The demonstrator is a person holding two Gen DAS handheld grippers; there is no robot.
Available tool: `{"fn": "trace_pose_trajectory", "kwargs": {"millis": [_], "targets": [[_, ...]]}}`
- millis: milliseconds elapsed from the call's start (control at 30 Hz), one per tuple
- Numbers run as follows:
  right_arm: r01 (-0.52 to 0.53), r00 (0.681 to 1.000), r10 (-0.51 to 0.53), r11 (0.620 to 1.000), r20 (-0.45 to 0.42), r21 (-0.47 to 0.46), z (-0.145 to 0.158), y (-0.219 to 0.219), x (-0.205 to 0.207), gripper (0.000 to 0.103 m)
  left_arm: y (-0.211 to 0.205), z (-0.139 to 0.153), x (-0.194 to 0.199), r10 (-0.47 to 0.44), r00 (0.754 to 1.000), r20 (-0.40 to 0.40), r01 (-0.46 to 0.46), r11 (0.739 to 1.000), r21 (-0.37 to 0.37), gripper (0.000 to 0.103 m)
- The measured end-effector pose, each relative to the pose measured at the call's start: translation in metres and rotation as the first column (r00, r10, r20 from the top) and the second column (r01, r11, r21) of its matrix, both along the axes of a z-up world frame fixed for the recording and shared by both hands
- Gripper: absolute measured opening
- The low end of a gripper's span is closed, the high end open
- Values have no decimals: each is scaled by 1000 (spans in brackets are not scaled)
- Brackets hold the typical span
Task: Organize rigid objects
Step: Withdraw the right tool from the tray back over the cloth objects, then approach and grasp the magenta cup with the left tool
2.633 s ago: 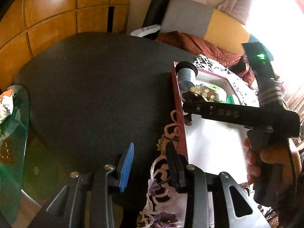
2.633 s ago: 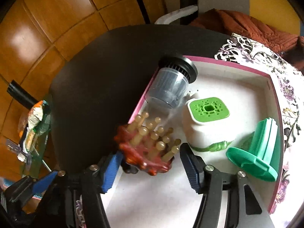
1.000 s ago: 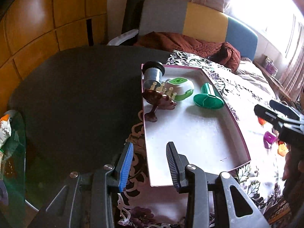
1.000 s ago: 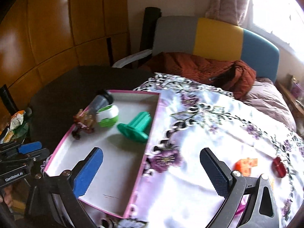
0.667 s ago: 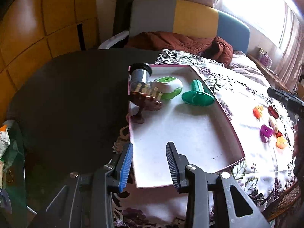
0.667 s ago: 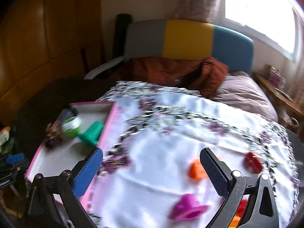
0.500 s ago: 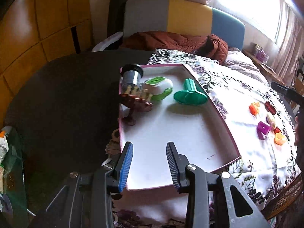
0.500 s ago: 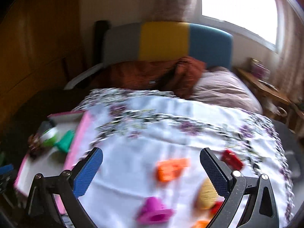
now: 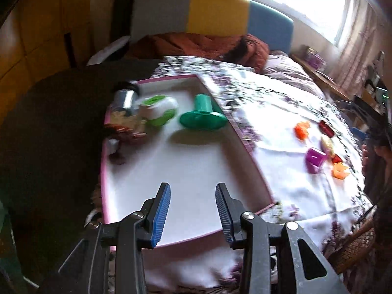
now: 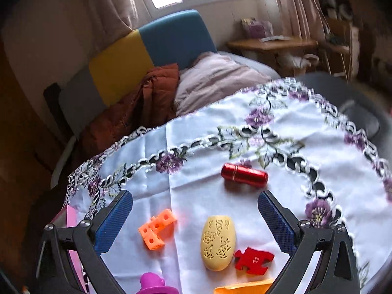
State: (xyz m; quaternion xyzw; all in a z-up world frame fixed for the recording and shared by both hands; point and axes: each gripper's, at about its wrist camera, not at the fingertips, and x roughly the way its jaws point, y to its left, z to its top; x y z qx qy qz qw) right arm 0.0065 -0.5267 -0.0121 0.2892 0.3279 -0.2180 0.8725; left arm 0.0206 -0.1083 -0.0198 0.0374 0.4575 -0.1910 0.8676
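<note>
My left gripper [image 9: 192, 212] is open and empty above the near end of the white, pink-rimmed tray [image 9: 254, 161]. At the tray's far end lie a green funnel-shaped piece [image 9: 202, 117], a white and green box [image 9: 159, 110], a grey canister [image 9: 125, 98] and a brown peg piece [image 9: 127, 127]. My right gripper [image 10: 194, 220] is wide open and empty over loose pieces on the floral tablecloth [image 10: 281, 147]: a yellow oval [image 10: 218, 242], a red cylinder [image 10: 243, 177], an orange block [image 10: 156, 229], a red puzzle piece [image 10: 253, 257], a magenta cup [image 10: 154, 284] and an orange piece [image 10: 245, 289].
The dark tabletop [image 9: 54, 127] lies left of the tray. Behind the table stands a grey, yellow and blue sofa [image 10: 137, 56] with a rust blanket [image 10: 149, 98]. A wooden side table [image 10: 274, 44] stands by the window. The pink tray corner [image 10: 69, 220] shows at left.
My right gripper has let go of the brown peg piece, left the tray and swung right over the loose pieces. My left gripper has pulled back and turned right.
</note>
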Motion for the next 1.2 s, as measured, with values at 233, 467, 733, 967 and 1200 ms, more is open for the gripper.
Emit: {"fn": "trace_pose_trajectory", "kwargs": {"millis": [233, 467, 733, 967, 1200], "targets": [[21, 999, -22, 999, 26, 48, 0, -4, -7, 103, -64, 2, -4, -202, 979, -33, 200, 979, -43, 38], [41, 998, -46, 994, 46, 98, -1, -11, -11, 103, -129, -14, 2, -319, 939, -126, 304, 944, -129, 38], [42, 997, -51, 991, 63, 129, -2, -14, -13, 103, -175, -26, 24, -343, 903, -257, 266, 918, -293, 41], [37, 995, -50, 989, 87, 142, 0, -15, -14, 103, -211, -37, 34, -356, 885, -301, 252, 908, -334, 55], [20, 994, -37, 987, 100, 159, 0, -13, -12, 103, -227, -42, 43, -318, 893, -320, 187, 906, -378, 77]]}}
